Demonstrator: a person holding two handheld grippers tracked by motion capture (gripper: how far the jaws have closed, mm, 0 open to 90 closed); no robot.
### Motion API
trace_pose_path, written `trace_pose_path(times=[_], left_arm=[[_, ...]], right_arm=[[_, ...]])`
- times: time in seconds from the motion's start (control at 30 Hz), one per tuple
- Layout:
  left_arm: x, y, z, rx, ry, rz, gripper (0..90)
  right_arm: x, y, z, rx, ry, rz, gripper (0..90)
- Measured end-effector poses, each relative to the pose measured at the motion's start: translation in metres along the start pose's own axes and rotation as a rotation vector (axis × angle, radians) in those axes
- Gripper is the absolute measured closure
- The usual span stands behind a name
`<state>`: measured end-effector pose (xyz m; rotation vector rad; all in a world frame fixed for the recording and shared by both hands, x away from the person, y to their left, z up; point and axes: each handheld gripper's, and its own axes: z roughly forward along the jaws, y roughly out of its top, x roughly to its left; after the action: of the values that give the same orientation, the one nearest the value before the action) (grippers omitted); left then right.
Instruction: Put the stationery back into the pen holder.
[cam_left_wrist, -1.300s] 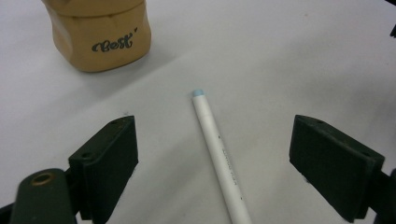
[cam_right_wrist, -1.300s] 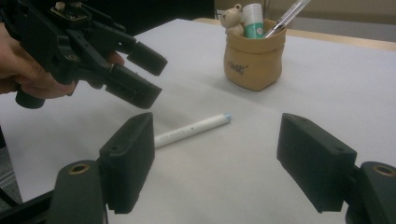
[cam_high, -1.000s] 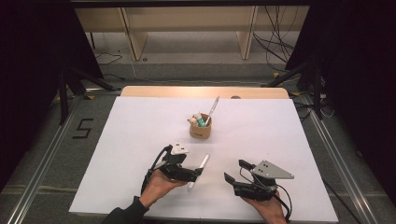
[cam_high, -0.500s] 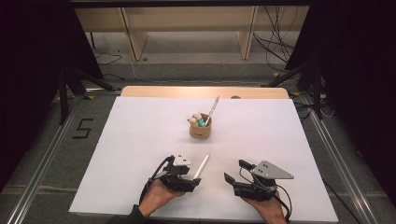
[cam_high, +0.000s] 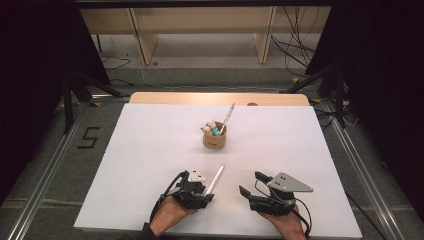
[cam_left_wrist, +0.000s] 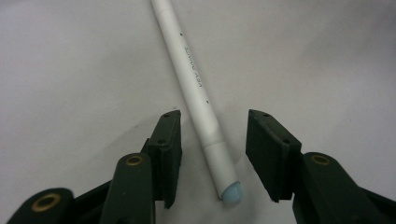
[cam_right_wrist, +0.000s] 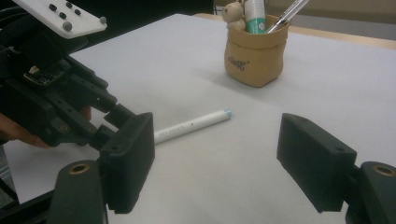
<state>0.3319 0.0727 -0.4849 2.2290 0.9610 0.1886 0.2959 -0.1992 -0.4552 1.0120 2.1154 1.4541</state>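
White paper covers the table (cam_high: 150, 150), and on it lies one white pen (cam_high: 215, 179) with a pale blue tip, flat on the sheet near the front edge. Two grippers work here, one in each hand. The left gripper (cam_high: 202, 192) has just been closing its jaws around the pen's end; in the left gripper view the pen (cam_left_wrist: 196, 93) lies between the two pads with a gap on either side, so nothing is pinched. The right gripper (cam_high: 250, 187) rests just beside it, jaws spread wide with nothing between them. One tan pouch (cam_high: 214, 138) stands farther back, holding one teal marker (cam_right_wrist: 255, 11), one silver pen (cam_high: 228, 116) and one small bear figure (cam_right_wrist: 233, 11).
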Motion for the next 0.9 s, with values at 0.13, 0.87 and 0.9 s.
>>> trace_pose_path(times=[0.13,0.87,0.9], left_arm=[[-0.0006,0.0003,0.0006,0.002,0.011,-0.003,57.6],[-0.0078,0.0013,0.0027,0.009,0.095,0.033,71.5],[-0.0079,0.0013,0.0028,0.008,0.096,0.031,72.1]], right_arm=[[0.0003,-0.0001,0.0002,0.001,0.001,0.001,28.6],[0.0015,-0.0006,0.0016,0.008,-0.001,-0.004,28.7],[0.0016,-0.0006,0.0017,0.008,-0.001,-0.004,28.7]])
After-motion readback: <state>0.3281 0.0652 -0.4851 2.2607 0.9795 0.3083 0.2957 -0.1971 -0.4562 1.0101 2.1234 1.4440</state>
